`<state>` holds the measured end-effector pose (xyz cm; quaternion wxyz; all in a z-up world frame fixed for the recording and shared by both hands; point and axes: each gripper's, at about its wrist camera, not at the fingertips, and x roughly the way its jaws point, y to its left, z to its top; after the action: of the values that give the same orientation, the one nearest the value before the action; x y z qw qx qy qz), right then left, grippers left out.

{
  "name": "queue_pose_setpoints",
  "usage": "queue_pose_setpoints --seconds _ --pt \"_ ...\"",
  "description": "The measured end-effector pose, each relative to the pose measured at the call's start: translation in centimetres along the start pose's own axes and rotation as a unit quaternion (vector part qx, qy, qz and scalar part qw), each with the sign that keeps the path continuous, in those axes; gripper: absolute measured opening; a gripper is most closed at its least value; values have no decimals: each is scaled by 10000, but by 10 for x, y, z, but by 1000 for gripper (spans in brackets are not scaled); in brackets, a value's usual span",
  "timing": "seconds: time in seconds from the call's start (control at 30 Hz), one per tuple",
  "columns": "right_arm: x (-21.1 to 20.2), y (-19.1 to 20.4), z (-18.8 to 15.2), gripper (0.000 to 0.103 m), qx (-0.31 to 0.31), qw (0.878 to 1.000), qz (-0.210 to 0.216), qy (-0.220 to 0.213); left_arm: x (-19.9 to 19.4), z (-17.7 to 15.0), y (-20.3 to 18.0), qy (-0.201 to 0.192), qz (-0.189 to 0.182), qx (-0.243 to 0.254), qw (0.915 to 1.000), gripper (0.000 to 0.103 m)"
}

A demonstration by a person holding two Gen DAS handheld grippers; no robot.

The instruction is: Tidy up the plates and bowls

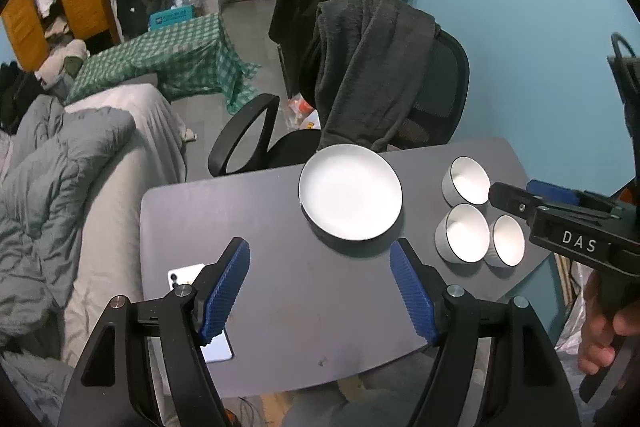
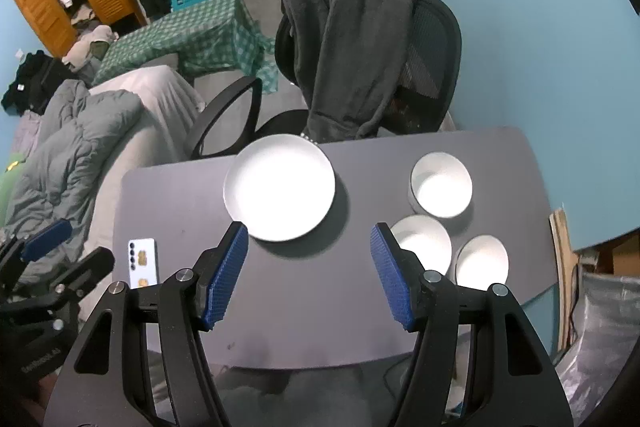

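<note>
A white plate (image 1: 350, 191) (image 2: 279, 187) lies near the far edge of the grey table (image 1: 280, 299) (image 2: 312, 299). Three white bowls stand upright to its right: a far bowl (image 1: 466, 181) (image 2: 441, 185), a middle bowl (image 1: 464, 233) (image 2: 422, 241) and a near-right bowl (image 1: 507, 241) (image 2: 482, 261). My left gripper (image 1: 320, 281) hovers above the table in front of the plate, open, nothing between its blue pads. My right gripper (image 2: 308, 269) hangs open and empty too, its right finger (image 2: 390, 275) overlapping the middle bowl. In the left wrist view the right gripper (image 1: 532, 201) reaches in over the bowls.
A white phone (image 1: 200, 307) (image 2: 143, 263) lies at the table's left edge. Behind the table stands a black office chair (image 1: 436, 95) (image 2: 432, 39) draped with a dark robe. A bed with grey bedding (image 1: 60, 195) is at the left. A hand (image 1: 604, 323) holds the right gripper's handle.
</note>
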<state>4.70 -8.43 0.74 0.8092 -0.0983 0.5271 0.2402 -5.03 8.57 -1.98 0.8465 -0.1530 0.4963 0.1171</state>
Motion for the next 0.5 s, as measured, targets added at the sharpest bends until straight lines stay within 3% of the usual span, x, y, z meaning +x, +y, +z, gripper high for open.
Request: queue_pose_setpoints --seconds 0.5 --pt "0 -4 -25 63 321 9992 -142 185 13 -10 -4 275 -266 132 9992 74"
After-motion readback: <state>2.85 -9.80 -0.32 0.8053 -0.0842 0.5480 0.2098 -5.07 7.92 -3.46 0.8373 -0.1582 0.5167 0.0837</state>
